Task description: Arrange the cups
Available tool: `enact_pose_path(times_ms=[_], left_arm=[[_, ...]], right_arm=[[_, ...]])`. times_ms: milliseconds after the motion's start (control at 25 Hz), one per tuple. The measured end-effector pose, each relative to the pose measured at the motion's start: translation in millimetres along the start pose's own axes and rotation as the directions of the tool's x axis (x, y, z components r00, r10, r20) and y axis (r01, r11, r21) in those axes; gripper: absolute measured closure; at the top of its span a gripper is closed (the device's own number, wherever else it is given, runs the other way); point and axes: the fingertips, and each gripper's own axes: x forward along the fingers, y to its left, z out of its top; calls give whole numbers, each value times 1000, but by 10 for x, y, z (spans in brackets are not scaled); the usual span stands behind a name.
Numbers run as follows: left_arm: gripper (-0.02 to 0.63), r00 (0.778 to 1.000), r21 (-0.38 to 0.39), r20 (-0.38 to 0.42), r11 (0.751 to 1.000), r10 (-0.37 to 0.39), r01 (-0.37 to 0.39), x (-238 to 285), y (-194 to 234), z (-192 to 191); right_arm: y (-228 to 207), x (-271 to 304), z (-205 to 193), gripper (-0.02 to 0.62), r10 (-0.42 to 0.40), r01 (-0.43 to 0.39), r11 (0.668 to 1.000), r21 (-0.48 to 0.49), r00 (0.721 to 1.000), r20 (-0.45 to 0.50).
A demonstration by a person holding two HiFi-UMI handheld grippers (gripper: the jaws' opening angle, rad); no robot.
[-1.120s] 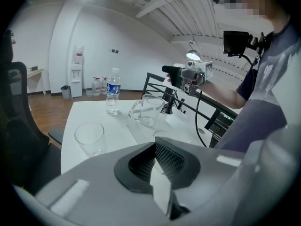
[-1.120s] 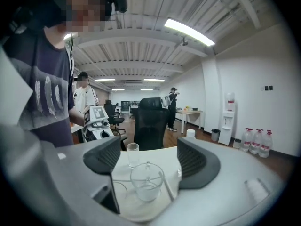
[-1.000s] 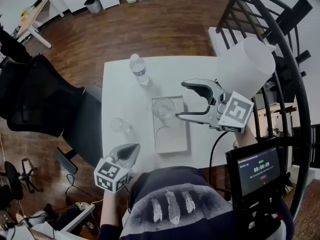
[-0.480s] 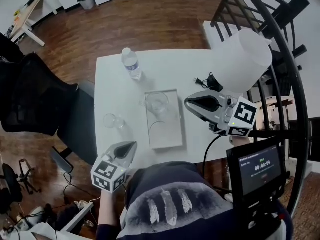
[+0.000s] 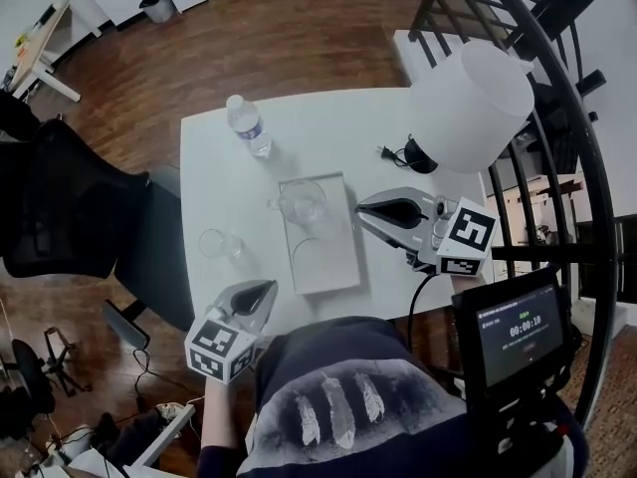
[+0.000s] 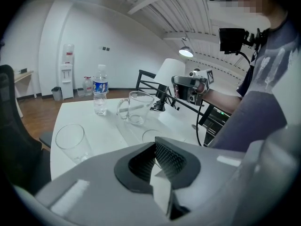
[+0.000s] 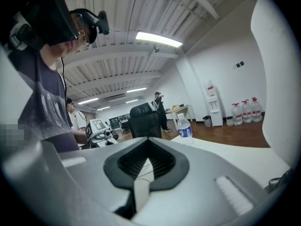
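Cup [image 5: 302, 202] sits on the tray [image 5: 333, 272]; bottle [image 5: 247, 125] label print unreadable.

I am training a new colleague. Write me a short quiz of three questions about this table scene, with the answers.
1. True or false: the mug stands on the tray.
2. Which stands nearest the far left corner of the table? A tumbler, B water bottle, C mug.
3. Fill in: the left tongs and the right tongs are both ___.
Key: 1 true; 2 B; 3 shut.
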Motion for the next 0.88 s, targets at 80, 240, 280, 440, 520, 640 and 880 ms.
enact_pose_path(times_ms=[80, 240, 280, 440, 520, 640, 880], left_arm=[[592, 1000, 15, 7, 1000, -5, 5, 1, -16, 28], [592, 1000, 26, 26, 1000, -13, 13, -23, -15, 74], [592, 999, 24, 32, 1000, -16, 15, -30, -12, 94], [592, 999, 29, 48, 999, -19, 17, -38, 0, 189], [592, 999, 34, 47, 999, -22, 20, -34, -19, 229], [592, 998, 47, 45, 998, -37, 35, -15, -54, 219], [592, 999, 45, 35, 999, -31, 29, -26, -38, 171]], right_arm=[[9, -7, 5, 592, 10, -11, 1000, 8, 1000, 8], [3, -5, 18, 592, 18, -19, 1000, 20, 1000, 18], [-1, -3, 20, 592, 16, -16, 1000, 22, 1000, 17], [13, 4, -10, 592, 14, -15, 999, 31, 1000, 8], [26, 0, -34, 592, 18, -18, 999, 33, 1000, 3], [24, -10, -50, 592, 23, -23, 999, 43, 1000, 5], [8, 33, -87, 592, 29, -29, 998, 51, 1000, -2]])
